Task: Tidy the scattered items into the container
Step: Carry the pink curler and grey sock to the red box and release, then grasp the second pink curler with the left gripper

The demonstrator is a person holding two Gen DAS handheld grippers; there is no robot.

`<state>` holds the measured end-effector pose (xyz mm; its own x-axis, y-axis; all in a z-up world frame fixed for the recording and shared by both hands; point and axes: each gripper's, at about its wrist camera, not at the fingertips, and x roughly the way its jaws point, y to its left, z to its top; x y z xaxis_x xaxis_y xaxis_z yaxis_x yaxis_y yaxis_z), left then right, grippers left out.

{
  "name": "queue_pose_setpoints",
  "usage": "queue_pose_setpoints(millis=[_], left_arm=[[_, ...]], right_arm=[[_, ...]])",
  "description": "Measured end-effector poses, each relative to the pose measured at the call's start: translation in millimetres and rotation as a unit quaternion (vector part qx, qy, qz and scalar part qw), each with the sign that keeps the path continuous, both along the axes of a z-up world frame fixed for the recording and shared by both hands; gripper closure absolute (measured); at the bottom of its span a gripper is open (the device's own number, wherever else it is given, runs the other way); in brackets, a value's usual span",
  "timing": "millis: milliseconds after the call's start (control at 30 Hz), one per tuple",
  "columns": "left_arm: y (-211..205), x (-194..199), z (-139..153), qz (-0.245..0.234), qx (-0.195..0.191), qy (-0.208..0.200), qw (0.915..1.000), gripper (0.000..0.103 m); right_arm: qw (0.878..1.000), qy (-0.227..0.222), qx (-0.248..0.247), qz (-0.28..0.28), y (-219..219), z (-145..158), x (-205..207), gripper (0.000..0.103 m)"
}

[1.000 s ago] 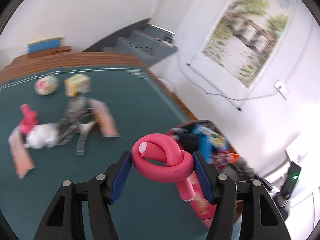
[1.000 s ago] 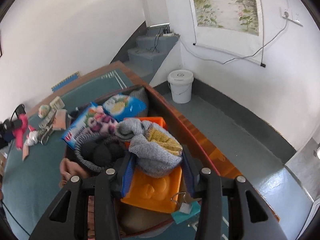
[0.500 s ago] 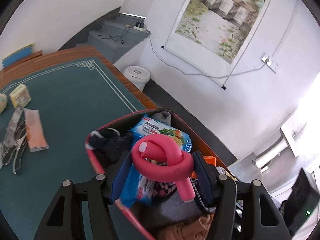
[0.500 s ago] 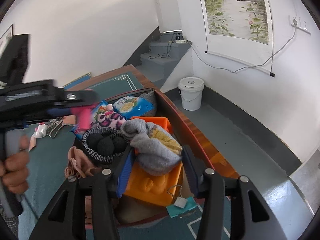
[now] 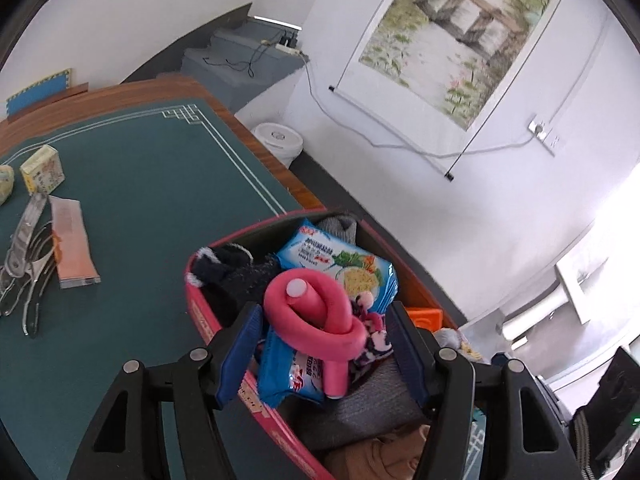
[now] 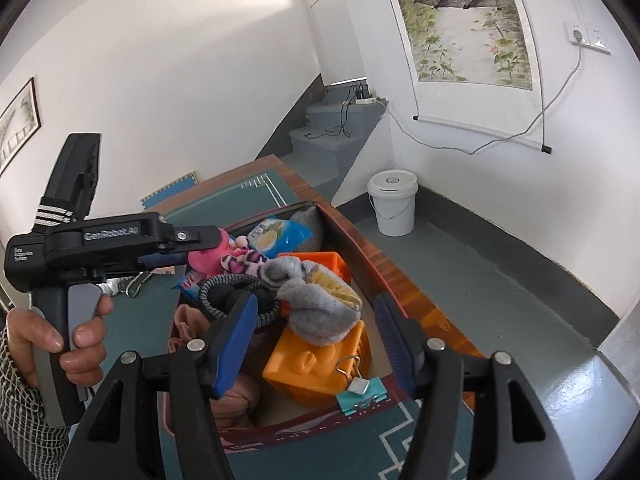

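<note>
Counted across both wrist views: 1 container (image 5: 208, 322), 2 blue snack packets (image 5: 340, 264), 1 pink foam curler (image 5: 316, 320), 2 orange plastic blocks (image 6: 320, 364), 1 grey sock (image 6: 316, 304), 1 teal binder clip (image 6: 362, 394), 1 white bucket (image 6: 392, 202), 1 small yellow box (image 5: 42, 168), 1 orange sachet (image 5: 72, 248), 2 grippers (image 6: 314, 340).

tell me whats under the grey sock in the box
The grey sock lies on an orange block and overlaps a dark knit roll. Whatever sits beneath those is covered.
</note>
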<state>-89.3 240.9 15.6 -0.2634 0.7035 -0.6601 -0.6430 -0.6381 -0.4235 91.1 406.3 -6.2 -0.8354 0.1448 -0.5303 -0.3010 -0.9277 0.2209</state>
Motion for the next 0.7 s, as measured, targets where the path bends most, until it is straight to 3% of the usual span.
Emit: queue_pose_setpoints(millis=[167,400,700], left_arm=[[-8.8,6.5,6.4,-0.006,0.009,0.008,0.9999,0.038],[-2.6,7.0,-24.5,-0.022,-0.014,-0.012,0.9996,0.038],[-67.4,3.3,17.8,0.030,0.021,0.048,0.9982,0.037]], right_arm=[[1.000,0.008,-0.005,-0.003,-2.8,3.7,0.8,0.038],[1.000,-0.029,-0.011,-0.001,-5.4,-13.2,-11.5,0.038],[1.000,0.008,-0.004,-0.006,-18.0,12.9,-4.2,0.038]])
